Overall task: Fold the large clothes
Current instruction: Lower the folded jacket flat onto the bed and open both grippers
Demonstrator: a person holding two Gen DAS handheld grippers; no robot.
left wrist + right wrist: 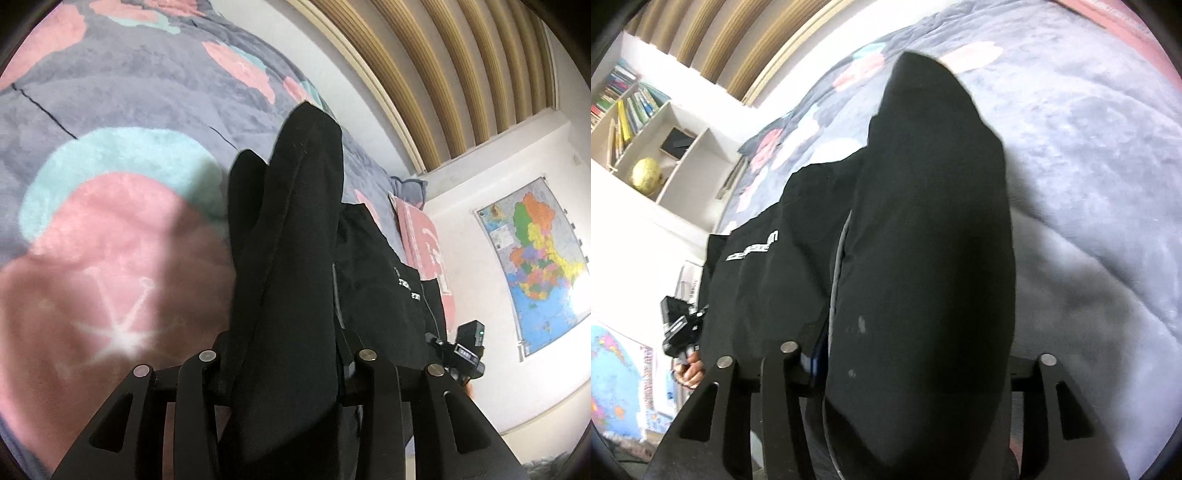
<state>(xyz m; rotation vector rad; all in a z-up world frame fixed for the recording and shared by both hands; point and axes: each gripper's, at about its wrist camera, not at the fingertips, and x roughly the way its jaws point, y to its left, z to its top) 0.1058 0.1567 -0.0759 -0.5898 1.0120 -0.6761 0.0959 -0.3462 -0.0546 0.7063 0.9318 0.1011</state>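
Note:
A large black garment (291,236) with small white lettering hangs stretched between my two grippers above the bed. My left gripper (286,354) is shut on one bunched edge of it; the cloth drapes over the fingers and hides the tips. My right gripper (908,354) is shut on the other edge of the black garment (923,229), which covers most of its fingers. White lettering (753,249) shows on the hanging panel. Each view shows the other gripper at the garment's far end, the right one (467,350) and the left one (677,332).
A plush grey bedspread (122,92) with pink and teal patches lies below and also shows in the right wrist view (1089,147). A pink pillow (424,240) lies at the head. A wall map (535,266), a slatted headboard wall (443,74) and a white bookshelf (646,122) surround the bed.

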